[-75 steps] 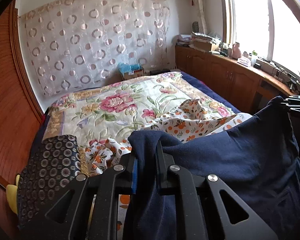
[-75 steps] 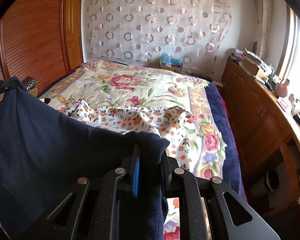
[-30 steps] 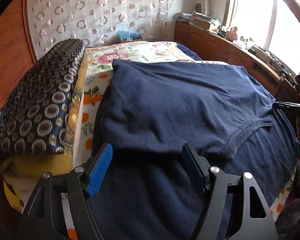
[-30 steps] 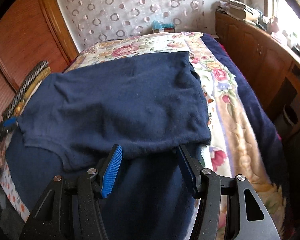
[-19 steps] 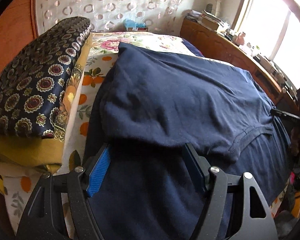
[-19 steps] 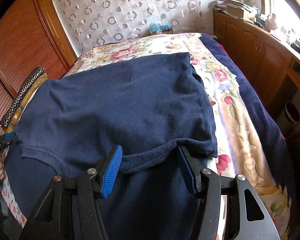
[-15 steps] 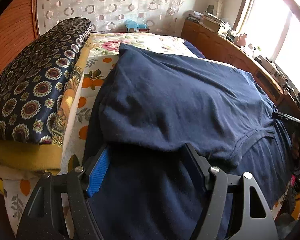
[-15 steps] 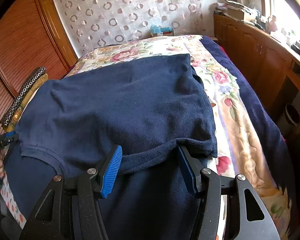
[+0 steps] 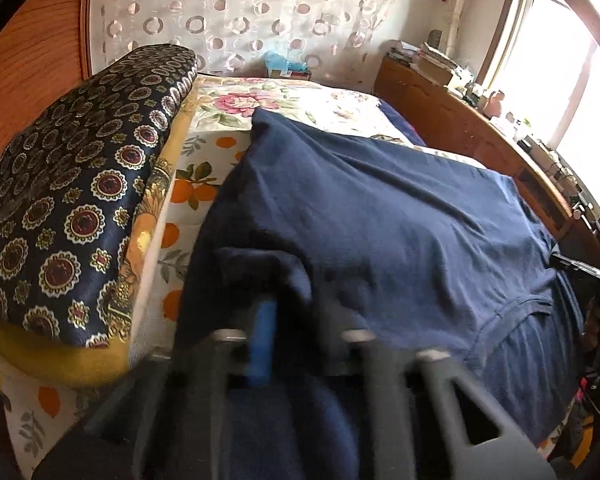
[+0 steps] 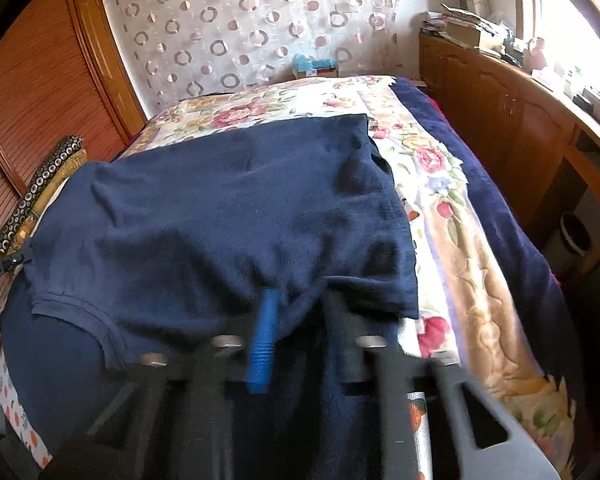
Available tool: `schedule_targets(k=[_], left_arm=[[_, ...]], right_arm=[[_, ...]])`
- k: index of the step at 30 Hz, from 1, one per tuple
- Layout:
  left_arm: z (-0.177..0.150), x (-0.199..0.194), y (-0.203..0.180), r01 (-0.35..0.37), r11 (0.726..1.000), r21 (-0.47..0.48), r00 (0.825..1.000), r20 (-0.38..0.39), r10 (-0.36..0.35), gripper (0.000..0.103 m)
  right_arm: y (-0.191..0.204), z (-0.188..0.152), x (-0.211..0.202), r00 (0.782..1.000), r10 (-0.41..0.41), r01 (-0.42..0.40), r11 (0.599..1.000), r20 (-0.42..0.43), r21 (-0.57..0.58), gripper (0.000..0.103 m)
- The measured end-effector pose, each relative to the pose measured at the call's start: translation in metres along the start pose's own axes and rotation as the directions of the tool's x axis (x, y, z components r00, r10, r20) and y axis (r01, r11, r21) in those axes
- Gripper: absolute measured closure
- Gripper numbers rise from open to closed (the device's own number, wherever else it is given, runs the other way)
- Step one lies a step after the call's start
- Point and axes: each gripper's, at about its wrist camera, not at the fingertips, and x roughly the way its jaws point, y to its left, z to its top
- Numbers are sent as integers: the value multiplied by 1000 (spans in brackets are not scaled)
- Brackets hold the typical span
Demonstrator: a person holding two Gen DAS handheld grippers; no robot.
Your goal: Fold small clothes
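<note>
A navy blue garment [image 9: 400, 216] lies folded over on the bed, its upper layer doubled back toward me; it also shows in the right wrist view [image 10: 228, 208]. My left gripper [image 9: 296, 300] is motion-blurred, its jaws narrowed around a bunched fold at the garment's near left edge. My right gripper [image 10: 296, 312] is also blurred, its jaws narrowed around a fold at the near right edge. The right gripper's tip [image 9: 572, 264] shows at the far right of the left wrist view. The left gripper's tip [image 10: 4, 268] shows at the left of the right wrist view.
A floral bedspread [image 10: 428, 160] covers the bed. A dark patterned pillow [image 9: 80, 184] on a yellow cushion lies at the left. An orange-print cloth [image 9: 196, 184] lies under the garment. Wooden cabinets [image 10: 520, 120] line the right side, with a wooden wardrobe [image 10: 32, 92] at the left.
Both grippers stood wide open over the laid-down garment half a second ago. Now both jaws have narrowed around folds of its near edge, with motion blur.
</note>
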Motion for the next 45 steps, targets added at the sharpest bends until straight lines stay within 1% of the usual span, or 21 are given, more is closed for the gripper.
schedule_targets(k=[2,3,6,9,15,19,22,28,30,34,40,45], left_arm=[[-1,-3,-1,1,1000,11,1000,16,-1,100],[-1,-7,-4,-11,1000,23,999,37,11,100],[1,-29,-9,-8,999,34,993,118,4,100],[6,-54,-14,-1,999,36,982,189,-6,100],[8,-84,-12,-1,999,32,965,262,-7,100],[0,-104,-9,-6,999,31,955,298,-4,100],[-10,-114,-7,-9,1000,29,952,306,0,100],[-36,-131,-6,-14,1000,27,953,304,5,100],[-42,-137,-5,-7,1000,23,953,303,0,100],[-59,-139,0,-3,1000,18,960,279,-2,100],[-72,-127,9,-8,1000,-8,972,234,10,100],[-82,-118,7,-50,999,6,977,207,47,100]], right_arm=[[4,1,-6,1000,11,-10,1000,26,-25,99],[7,2,-11,999,16,-14,999,43,-36,99],[14,4,-26,995,28,-22,998,100,-58,100],[17,8,-46,988,39,-29,997,150,-67,100],[26,6,-86,968,60,-35,994,242,-106,100],[27,-6,-109,958,68,-36,992,279,-119,100],[26,-24,-122,955,77,-41,990,287,-132,100],[21,-56,-139,955,101,-60,987,280,-151,100],[20,-67,-144,957,112,-74,986,266,-151,100],[18,-85,-151,965,121,-88,985,235,-145,100],[21,-98,-149,977,114,-87,985,182,-148,100],[21,-95,-136,983,116,-96,986,144,-135,100]])
